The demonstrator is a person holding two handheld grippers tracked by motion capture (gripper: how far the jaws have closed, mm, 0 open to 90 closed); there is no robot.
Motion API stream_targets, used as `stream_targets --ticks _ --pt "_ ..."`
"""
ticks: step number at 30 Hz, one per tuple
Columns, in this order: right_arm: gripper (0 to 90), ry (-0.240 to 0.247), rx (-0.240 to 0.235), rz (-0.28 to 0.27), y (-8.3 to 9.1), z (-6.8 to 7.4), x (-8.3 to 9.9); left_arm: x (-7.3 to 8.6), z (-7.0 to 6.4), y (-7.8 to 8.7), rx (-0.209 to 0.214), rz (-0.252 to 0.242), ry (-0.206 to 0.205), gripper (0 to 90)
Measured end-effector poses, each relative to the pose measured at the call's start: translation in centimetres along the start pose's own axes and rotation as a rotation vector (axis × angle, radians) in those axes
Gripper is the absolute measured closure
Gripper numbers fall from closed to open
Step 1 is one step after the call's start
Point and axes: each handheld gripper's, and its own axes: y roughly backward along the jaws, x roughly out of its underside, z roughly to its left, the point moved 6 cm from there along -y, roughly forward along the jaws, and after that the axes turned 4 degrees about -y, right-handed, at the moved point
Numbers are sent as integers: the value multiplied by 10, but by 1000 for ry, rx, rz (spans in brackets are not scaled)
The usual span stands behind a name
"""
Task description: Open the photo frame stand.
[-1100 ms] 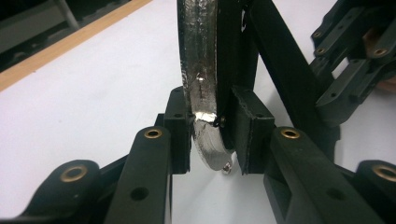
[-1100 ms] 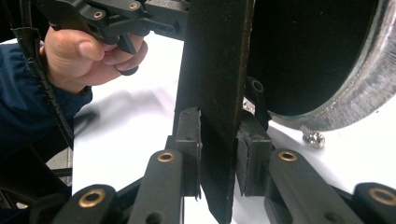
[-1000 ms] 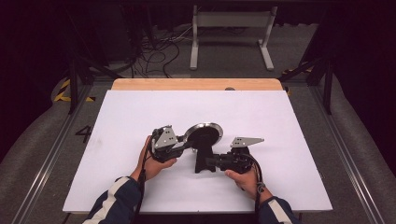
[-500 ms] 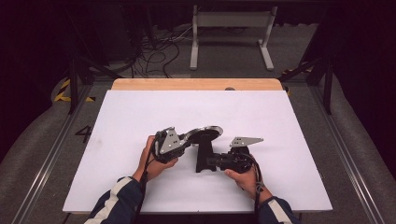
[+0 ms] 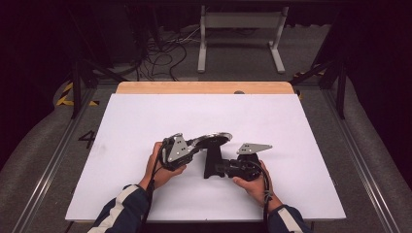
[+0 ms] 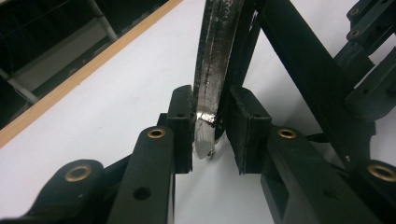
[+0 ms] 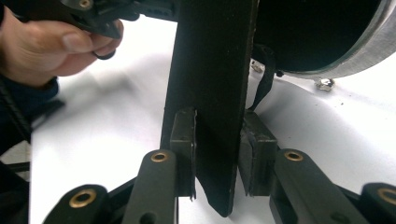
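A round silver disc (image 5: 214, 138) on a black upright bar (image 5: 212, 162) stands tilted at mid-table. My left gripper (image 5: 192, 144) is shut on the disc's rim; in the left gripper view the shiny rim (image 6: 210, 84) sits between the pads of my left gripper (image 6: 212, 128). My right gripper (image 5: 218, 169) comes in from the right and is shut on the bar. The right gripper view shows the flat black bar (image 7: 212, 93) clamped by my right gripper (image 7: 217, 149), with the disc's dark underside (image 7: 322, 37) above it and the left hand (image 7: 51, 46) beyond.
The white tabletop (image 5: 145, 116) has a wooden strip (image 5: 204, 87) at its far edge. Beyond it are floor cables (image 5: 160, 53) and a grey metal frame (image 5: 240, 24). Rails (image 5: 48, 165) run along both sides of the table.
The disc has swung from facing the camera to nearly edge-on, tipped up by the left gripper. The left gripper rose and turned; the right gripper stayed on the bar.
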Motion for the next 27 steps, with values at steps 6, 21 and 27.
stream_targets --ticks 6,21,27 --pt "700 9 11 21 -1 0 3 1 -2 1 24 -10 16 723" --pt "775 31 88 8 22 -5 2 13 0 24 70 19 0 511" --pt "810 89 146 -10 29 0 -2 17 9 32 64 -3 57 467"
